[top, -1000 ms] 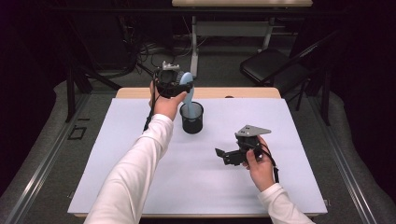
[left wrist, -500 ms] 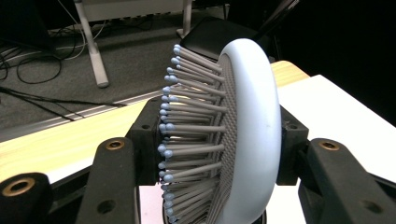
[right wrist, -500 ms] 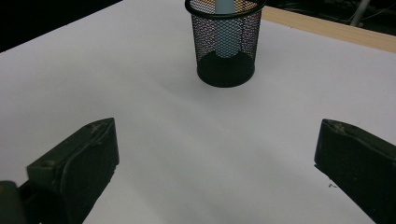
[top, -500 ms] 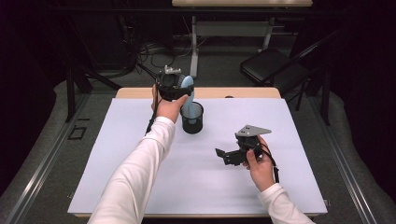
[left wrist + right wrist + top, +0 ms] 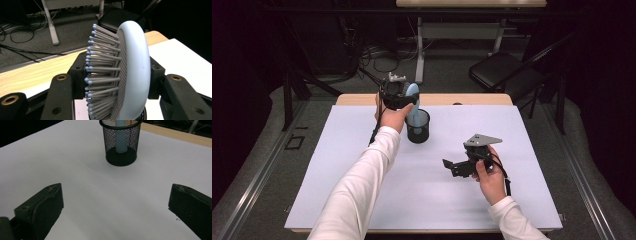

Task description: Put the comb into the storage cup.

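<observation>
Your left claw (image 5: pixel 404 96) is clamped on the head of the pale blue hairbrush (image 5: pixel 130 75), holding it upright with its handle down inside the black mesh cup (image 5: pixel 418 126) on the white table (image 5: pixel 337 175). Your right claw (image 5: pixel 457 167) rests well apart, jaws spread wide, gripping nothing

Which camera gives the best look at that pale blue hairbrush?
The left gripper view: the hairbrush sits close up, bristles and curved back sharp, clamped in the left gripper. The high view shows it small, standing head up in the mesh cup. The right gripper view catches just its handle through the mesh.
</observation>
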{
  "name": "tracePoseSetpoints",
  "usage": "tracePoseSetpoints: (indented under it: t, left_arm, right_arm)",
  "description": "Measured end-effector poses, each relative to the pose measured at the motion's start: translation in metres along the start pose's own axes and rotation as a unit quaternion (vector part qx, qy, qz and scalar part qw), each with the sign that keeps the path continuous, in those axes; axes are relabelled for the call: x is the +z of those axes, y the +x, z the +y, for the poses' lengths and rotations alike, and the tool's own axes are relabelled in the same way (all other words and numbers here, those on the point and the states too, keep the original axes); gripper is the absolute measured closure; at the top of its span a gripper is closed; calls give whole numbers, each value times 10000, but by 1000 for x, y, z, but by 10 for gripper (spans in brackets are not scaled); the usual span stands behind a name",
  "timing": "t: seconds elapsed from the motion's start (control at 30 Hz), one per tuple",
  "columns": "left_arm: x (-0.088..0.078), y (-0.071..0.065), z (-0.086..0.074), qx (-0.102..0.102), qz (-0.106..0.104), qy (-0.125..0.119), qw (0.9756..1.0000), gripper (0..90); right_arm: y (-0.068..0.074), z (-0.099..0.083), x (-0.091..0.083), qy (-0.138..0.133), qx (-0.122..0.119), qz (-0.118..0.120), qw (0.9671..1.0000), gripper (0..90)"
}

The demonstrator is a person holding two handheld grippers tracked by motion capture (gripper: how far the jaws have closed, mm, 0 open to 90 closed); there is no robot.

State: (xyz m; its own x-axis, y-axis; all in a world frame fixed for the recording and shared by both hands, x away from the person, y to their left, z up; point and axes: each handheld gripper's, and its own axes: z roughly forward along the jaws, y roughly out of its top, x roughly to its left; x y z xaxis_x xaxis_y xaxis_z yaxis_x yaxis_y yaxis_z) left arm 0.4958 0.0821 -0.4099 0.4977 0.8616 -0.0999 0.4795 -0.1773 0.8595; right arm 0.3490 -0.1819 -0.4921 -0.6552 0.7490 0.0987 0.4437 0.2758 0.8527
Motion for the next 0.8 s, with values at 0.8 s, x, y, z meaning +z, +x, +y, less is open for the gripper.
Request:
tracePoseSetpoints:
  t: [0.8]
  left_arm:
    - [6,-4,-5,54,-20,11,10000,483]
  right_arm:
    - [0,0,0,21,-6,23,10000,0]
